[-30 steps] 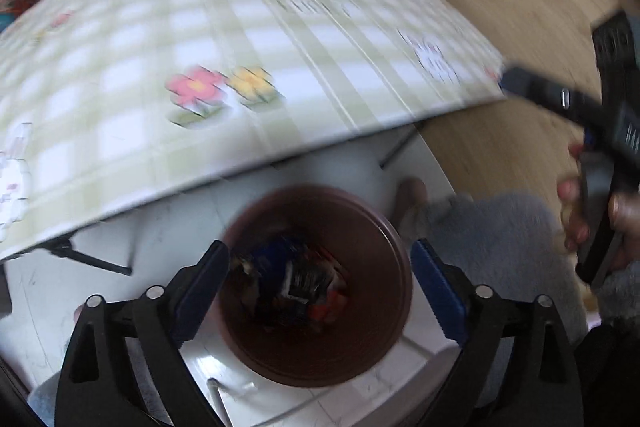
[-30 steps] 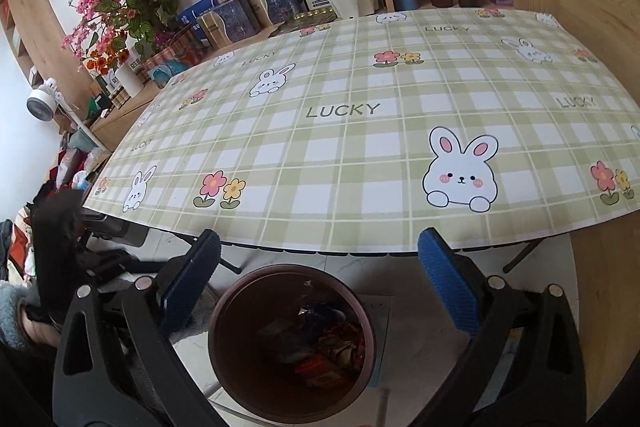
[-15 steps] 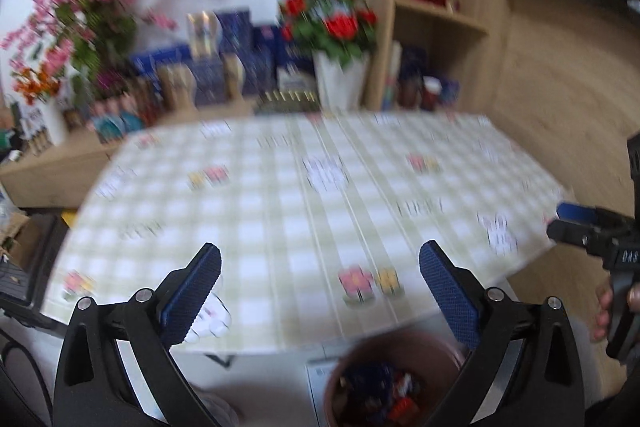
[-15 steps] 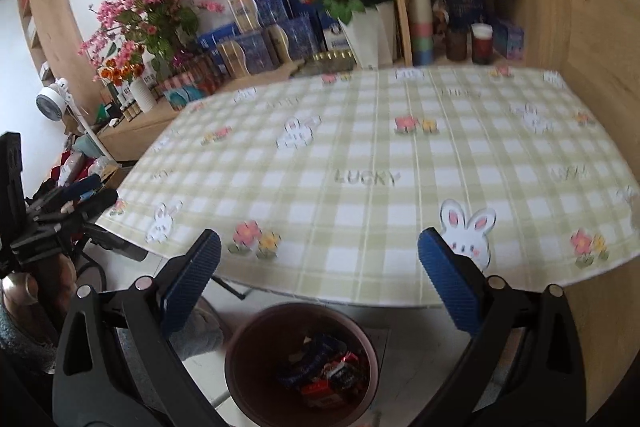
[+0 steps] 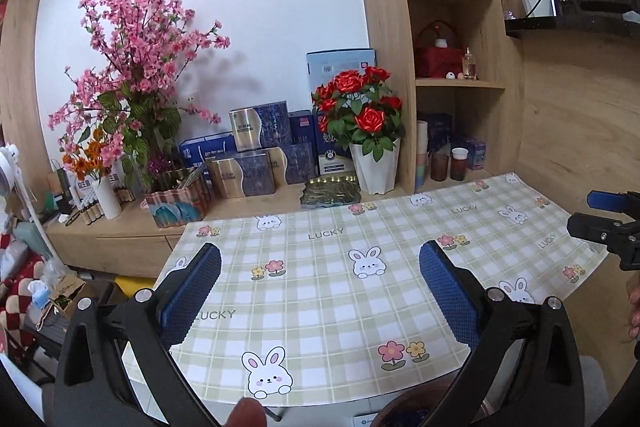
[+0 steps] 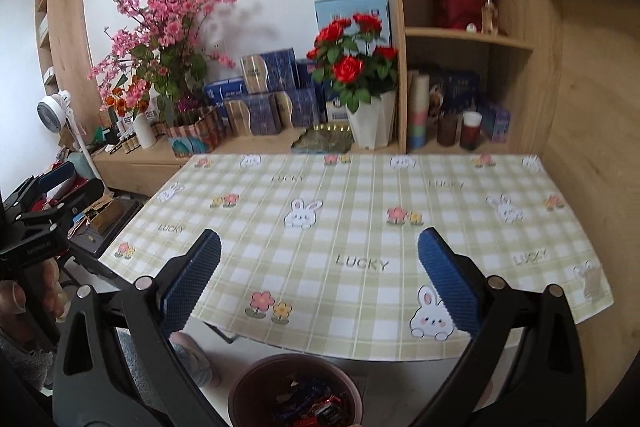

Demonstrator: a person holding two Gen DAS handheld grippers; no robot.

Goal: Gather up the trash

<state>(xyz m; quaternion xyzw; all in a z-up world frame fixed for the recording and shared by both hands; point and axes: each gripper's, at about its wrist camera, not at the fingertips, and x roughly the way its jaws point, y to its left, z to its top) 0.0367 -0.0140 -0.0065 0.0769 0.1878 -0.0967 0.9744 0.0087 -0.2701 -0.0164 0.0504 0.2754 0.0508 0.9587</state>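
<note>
Two hand-held grippers are in view. The left hand-held gripper point(image 5: 320, 291) stands with its jaws wide apart and nothing between its two blue pads point(image 5: 192, 291). The right hand-held gripper point(image 6: 320, 287) is likewise spread wide and empty.

One brown bin point(image 6: 296, 391) stands on the floor directly below and just ahead of the right hand-held gripper, under the near edge of the counter point(image 6: 360, 235). Inside it lies the trash point(image 6: 312, 407), a pile of coloured wrappers; the pieces overlap too much to count. In the left wrist view only the rim of the bin point(image 5: 408, 399) shows, below and to the right of the left hand-held gripper.

One counter lies ahead of both hand-held grippers. It is covered by one green checked cloth printed with rabbits, flowers and the word LUCKY.

Beyond the counter, on the wooden sideboard, stand one white pot of red roses point(image 6: 356, 67), ahead and slightly right of centre, and one tall spray of pink blossom point(image 6: 164, 15), ahead and to the left. One white fan point(image 6: 54, 113) stands at the far left of the right hand-held gripper.
</note>
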